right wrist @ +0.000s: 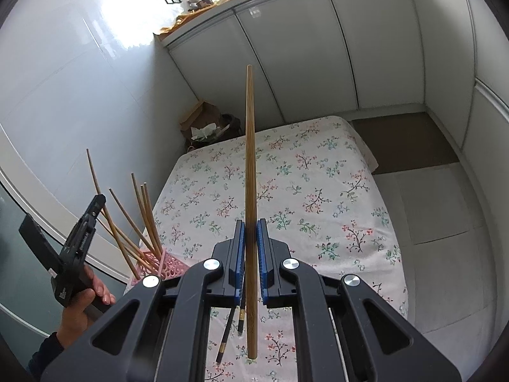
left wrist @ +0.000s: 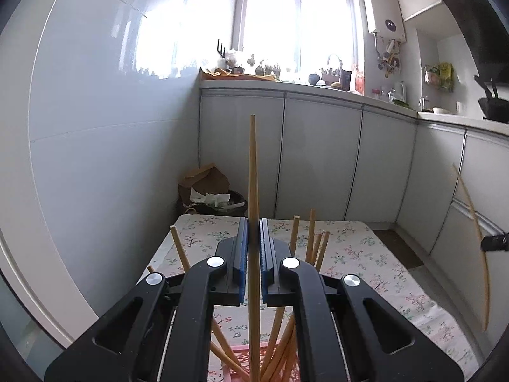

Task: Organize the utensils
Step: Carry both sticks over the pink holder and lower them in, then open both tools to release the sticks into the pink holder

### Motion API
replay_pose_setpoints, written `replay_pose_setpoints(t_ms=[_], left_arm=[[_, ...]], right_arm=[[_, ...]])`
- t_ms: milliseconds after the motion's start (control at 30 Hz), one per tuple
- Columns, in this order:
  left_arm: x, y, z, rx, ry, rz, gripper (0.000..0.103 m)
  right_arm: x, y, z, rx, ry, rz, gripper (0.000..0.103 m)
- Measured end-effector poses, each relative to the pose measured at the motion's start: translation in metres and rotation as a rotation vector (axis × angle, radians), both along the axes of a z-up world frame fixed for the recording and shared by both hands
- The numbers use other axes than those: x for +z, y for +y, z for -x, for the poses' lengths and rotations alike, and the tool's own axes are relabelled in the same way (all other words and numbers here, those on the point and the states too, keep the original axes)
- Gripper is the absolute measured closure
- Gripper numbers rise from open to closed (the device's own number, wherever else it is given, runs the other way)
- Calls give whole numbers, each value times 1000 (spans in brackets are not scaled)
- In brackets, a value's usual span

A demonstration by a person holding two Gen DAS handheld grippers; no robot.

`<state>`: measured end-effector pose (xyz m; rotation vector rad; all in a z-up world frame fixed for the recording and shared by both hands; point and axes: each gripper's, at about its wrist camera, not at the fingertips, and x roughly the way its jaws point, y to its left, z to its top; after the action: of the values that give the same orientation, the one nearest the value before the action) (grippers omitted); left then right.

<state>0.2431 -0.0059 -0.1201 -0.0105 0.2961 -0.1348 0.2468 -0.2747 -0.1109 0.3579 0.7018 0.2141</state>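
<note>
My left gripper is shut on a wooden chopstick that stands upright between its blue pads, its lower end over a pink lattice holder with several wooden chopsticks in it. My right gripper is shut on another wooden chopstick, held above the floral tablecloth. Two dark chopsticks lie on the cloth under the right gripper. In the right wrist view the left gripper and the pink holder stand at the left table edge. The right gripper's chopstick shows at the right edge of the left wrist view.
The table is covered by the floral tablecloth. A bin with cardboard and paper stands behind it by the white wall. White cabinets run along the back and right. A brown mat lies on the floor.
</note>
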Motion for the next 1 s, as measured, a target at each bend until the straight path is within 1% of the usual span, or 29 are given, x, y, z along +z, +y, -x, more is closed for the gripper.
replay_pose_setpoints(t_ms=[167,233,333,400,467,500,533,700,767,800,833,900,967,1000], left_arm=[[-5,1,-2,2,8,-20,97],[-5,3,-3,2,9,-13,97],[-6,2,-4,-10,29,-26,97],[-8,1,-5,-17,58,-39,97],[-10,1,-9,-36,130,-41,95],[-9,1,-12,-45,162,-31,92],[-8,2,-14,-58,206,-13,85],[15,15,-8,-50,242,68,80],[25,19,-4,-41,263,86,74],[29,21,-3,-29,288,84,72],[35,22,-1,-20,330,84,70],[40,23,2,-6,395,59,63],[43,25,4,-4,468,34,47],[43,27,4,0,482,35,41]], right_arm=[[4,-1,3,-4,-17,-4,95],[5,0,3,-1,-20,-6,95],[6,0,4,1,-22,1,95],[8,2,4,3,-24,3,95],[7,3,4,7,-25,5,95],[6,5,4,10,-26,8,95],[6,7,3,13,-27,11,95],[3,19,2,32,-46,19,95],[3,25,1,40,-57,19,95],[2,28,1,45,-67,12,95],[1,31,2,48,-75,5,95],[-1,40,2,55,-91,-9,95],[-3,50,2,57,-105,-11,95],[-5,58,2,56,-119,-9,95]])
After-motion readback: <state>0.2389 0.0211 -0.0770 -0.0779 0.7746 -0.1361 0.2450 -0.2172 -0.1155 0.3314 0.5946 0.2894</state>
